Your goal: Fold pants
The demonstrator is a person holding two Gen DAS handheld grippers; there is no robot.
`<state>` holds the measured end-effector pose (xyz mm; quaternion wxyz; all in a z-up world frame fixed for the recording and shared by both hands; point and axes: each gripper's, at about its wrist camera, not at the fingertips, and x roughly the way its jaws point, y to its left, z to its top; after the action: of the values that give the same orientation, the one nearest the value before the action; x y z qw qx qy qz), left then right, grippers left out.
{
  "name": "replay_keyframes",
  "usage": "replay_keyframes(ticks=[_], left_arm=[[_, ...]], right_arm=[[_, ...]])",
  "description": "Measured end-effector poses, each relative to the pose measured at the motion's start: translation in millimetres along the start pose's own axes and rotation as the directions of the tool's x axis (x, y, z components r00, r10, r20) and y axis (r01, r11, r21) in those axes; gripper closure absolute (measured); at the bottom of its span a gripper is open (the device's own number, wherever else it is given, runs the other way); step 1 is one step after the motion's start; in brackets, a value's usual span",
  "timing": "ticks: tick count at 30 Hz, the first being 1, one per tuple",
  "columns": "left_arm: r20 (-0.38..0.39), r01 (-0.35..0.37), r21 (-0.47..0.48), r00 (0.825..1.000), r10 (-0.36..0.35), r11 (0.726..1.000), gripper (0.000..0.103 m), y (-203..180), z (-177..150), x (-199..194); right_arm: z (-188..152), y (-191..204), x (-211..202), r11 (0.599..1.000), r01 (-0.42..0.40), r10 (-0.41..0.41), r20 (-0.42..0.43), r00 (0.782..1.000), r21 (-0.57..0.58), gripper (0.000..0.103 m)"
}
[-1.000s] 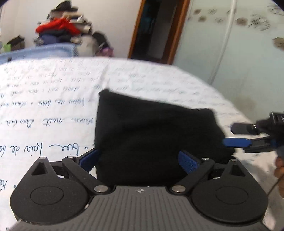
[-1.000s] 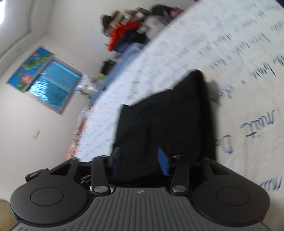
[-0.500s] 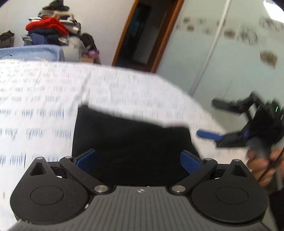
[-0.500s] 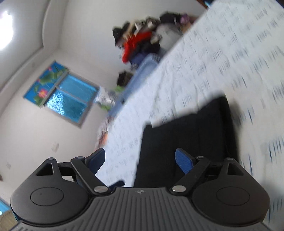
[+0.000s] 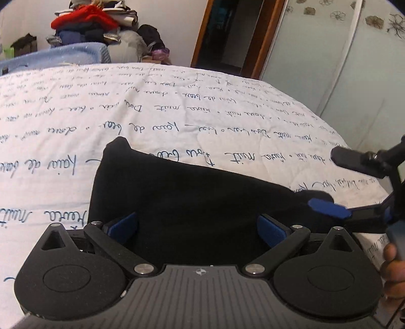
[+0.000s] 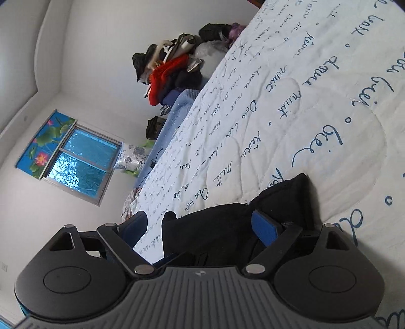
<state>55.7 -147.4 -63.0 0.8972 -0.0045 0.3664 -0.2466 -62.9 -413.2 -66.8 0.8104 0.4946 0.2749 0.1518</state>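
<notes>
Black pants (image 5: 202, 197) lie folded into a compact rectangle on a white bedspread (image 5: 177, 114) with blue handwriting. My left gripper (image 5: 197, 227) hovers open over the near edge, its blue pads wide apart and pressing on nothing. My right gripper (image 5: 341, 184) comes in from the right, open, its lower blue finger at the right end of the fold. In the right wrist view the pants (image 6: 286, 200) lie between the wide-spread fingers of the right gripper (image 6: 200, 226), which do not squeeze them.
A heap of clothes (image 5: 86, 22) and a light blue blanket (image 5: 63, 55) sit beyond the bed's far edge. A doorway (image 5: 227, 33) and a frosted wardrobe door (image 5: 341, 76) stand at the right. A hand (image 5: 391, 260) holds the right gripper. A window (image 6: 76, 164) shows at the left.
The right gripper's jaws have spread much wider and no longer pinch the fabric. It rose off the bed, then came down beside the fold's right end. The left gripper shifted and stays open.
</notes>
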Motion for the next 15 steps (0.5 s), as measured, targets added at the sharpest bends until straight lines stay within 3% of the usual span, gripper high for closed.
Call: replay_keyframes(ticks=[2, 4, 7, 9, 11, 13, 15], left_arm=[[0.019, -0.011, -0.033, 1.0, 0.012, 0.999, 0.004, 2, -4, -21], [0.058, 0.036, -0.038, 0.998, -0.034, 0.999, 0.002, 4, -19, -49], [0.051, 0.038, 0.009, 0.998, -0.038, 0.999, 0.001, -1, -43, -66], [0.029, 0.019, 0.04, 0.999, -0.021, 0.999, 0.001, -3, -59, -57], [0.084, -0.012, 0.095, 0.996, 0.004, 0.995, 0.0, -8, -71, -53], [0.072, -0.031, 0.082, 0.997, 0.025, 0.996, 0.001, -11, -68, -56], [0.056, -0.056, 0.052, 0.997, 0.053, 0.997, 0.002, -12, -63, -66]], right_arm=[[-5, 17, -10, 0.998, 0.05, -0.049, 0.027, 0.998, -0.036, 0.012], [-23, 42, -30, 0.984, 0.091, -0.083, 0.06, 0.995, -0.154, 0.012], [-60, 53, -50, 0.971, 0.047, -0.048, 0.001, 0.999, -0.234, 0.008], [-80, 39, -49, 0.98, 0.042, -0.051, -0.041, 0.998, -0.194, 0.007], [-90, 18, -53, 0.988, -0.024, 0.026, 0.013, 1.0, -0.151, 0.007], [-86, 7, -59, 0.996, -0.073, 0.075, 0.038, 0.996, -0.054, 0.008], [-80, 14, -66, 0.999, -0.038, 0.039, 0.042, 0.998, -0.014, 0.007]])
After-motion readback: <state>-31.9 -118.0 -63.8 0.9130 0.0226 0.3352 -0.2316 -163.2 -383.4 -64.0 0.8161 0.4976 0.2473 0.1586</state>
